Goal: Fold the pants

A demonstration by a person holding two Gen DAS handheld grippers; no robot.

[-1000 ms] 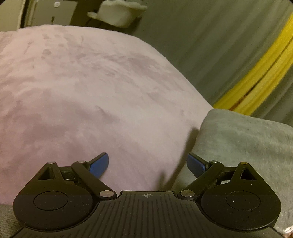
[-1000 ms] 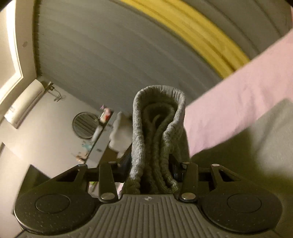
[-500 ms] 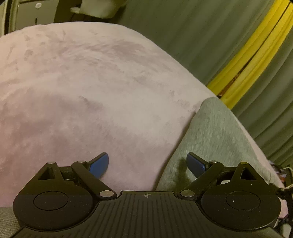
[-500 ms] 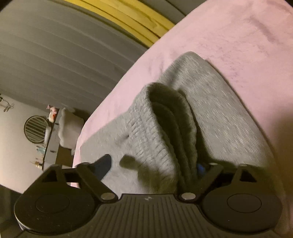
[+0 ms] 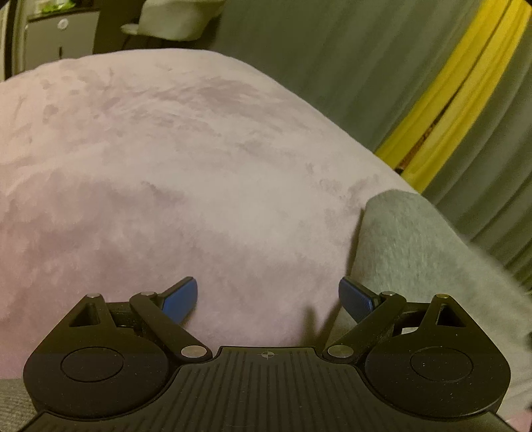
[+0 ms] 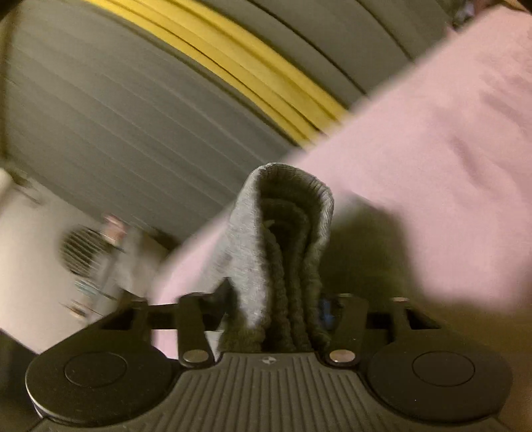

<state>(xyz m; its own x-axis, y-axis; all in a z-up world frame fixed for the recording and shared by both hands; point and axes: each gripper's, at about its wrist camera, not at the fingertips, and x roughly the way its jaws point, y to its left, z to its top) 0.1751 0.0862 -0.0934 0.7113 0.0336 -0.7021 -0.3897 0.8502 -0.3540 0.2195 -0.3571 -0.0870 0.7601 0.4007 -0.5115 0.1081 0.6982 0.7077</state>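
The grey pants [image 5: 415, 246] lie at the right of the left wrist view on a pink plush blanket [image 5: 166, 172]. My left gripper [image 5: 267, 300] is open and empty, low over the blanket, with its right finger beside the pants' edge. In the right wrist view my right gripper [image 6: 279, 309] is shut on a bunched ribbed fold of the grey pants [image 6: 282, 239], which stands up between the fingers and hides them. The view is blurred by motion.
Grey curtains [image 5: 349, 66] with a yellow stripe [image 5: 459, 99] hang behind the bed. A white chair [image 5: 176, 20] and a cabinet stand at the far end. A round fan [image 6: 83, 252] and shelf items show blurred on the right wrist view's left.
My right gripper closed on the ribbed fold again after standing open half a second ago, and swung up toward the curtains. My left gripper stayed open and shifted slightly.
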